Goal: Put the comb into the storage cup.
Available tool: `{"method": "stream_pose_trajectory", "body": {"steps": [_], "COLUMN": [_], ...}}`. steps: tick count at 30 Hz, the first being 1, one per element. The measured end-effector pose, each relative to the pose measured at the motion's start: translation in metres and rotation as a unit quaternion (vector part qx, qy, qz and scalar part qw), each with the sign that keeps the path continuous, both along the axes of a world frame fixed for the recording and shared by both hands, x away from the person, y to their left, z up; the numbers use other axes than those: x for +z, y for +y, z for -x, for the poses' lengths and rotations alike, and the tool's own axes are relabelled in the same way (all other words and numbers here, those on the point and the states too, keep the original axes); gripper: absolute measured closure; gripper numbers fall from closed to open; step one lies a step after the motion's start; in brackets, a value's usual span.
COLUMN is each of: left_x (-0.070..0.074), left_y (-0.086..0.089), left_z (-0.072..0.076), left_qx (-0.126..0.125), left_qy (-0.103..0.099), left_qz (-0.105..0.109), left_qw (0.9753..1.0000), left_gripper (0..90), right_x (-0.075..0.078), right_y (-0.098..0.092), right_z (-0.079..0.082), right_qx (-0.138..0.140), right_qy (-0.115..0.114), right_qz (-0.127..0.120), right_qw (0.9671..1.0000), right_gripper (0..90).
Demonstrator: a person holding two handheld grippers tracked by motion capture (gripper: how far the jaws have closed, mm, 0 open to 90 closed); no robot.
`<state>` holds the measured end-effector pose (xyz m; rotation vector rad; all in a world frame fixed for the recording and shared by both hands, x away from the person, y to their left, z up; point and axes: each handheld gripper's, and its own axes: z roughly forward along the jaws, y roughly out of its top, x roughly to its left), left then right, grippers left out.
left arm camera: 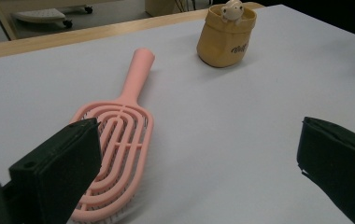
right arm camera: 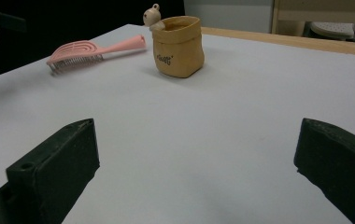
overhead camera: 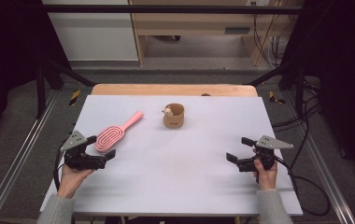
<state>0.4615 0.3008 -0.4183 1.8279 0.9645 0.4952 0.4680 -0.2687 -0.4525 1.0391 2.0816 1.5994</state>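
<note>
Hairbrush handle points far-right.

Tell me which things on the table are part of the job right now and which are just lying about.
In the job: pink hairbrush, beside the open left gripper; right gripper, open, over bare table.
Lying about: tan pot with a small bear figure on its rim.

We wear grey knitted sleeves on both forearms. Our left claw is a matt black two-jaw tool topped by a grey three-cornered plate with small holes; our right claw matches it. A black cable trails from each. Their blocky jaws carry a round screw hole.
</note>
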Motion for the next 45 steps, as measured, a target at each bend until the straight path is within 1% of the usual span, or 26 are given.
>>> {"method": "stream_pose_trajectory", "body": {"steps": [5, 6, 16, 28, 32, 37, 42, 45], "left_x": [0.003, 0.004, 0.008, 0.014, 0.017, 0.02, 0.022, 0.022], "left_y": [0.0, 0.0, -0.003, -0.007, -0.011, -0.014, -0.018, -0.02], "left_z": [-0.004, -0.007, -0.016, -0.028, -0.034, -0.041, -0.048, -0.052], "left_qx": [0.001, -0.001, -0.004, -0.003, -0.003, 0.001, 0.004, 0.006], "left_qy": [0.002, 0.003, 0.011, 0.013, 0.014, 0.015, 0.017, 0.018], "left_qz": [-0.003, -0.007, -0.021, -0.034, -0.047, -0.054, -0.067, -0.072], "left_qw": [1.0, 1.0, 0.9997, 0.9993, 0.9988, 0.9984, 0.9976, 0.9972], "left_gripper": [0.0, 0.0, 0.3, 2.1, 3.0, 4.3, 6.5, 9.0], "right_x": [0.0, 0.0, -0.001, -0.001, -0.001, -0.001, -0.001, -0.001], "right_y": [0.0, 0.0, 0.001, 0.001, 0.001, 0.001, 0.001, 0.001], "right_z": [0.0, 0.0, -0.001, -0.001, -0.001, -0.001, -0.001, -0.001], "right_qx": [0.0, 0.001, 0.002, 0.002, 0.003, 0.002, 0.002, 0.002], "right_qy": [0.0, 0.0, 0.0, -0.001, 0.0, 0.0, 0.0, 0.0], "right_qz": [0.0, 0.0, 0.002, 0.002, 0.003, 0.004, 0.004, 0.004], "right_qw": [1.0, 1.0, 1.0, 1.0, 1.0, 1.0, 1.0, 1.0], "right_gripper": [0.4, 0.4, 0.4, 0.4, 0.4, 0.4, 0.4, 0.4]}}
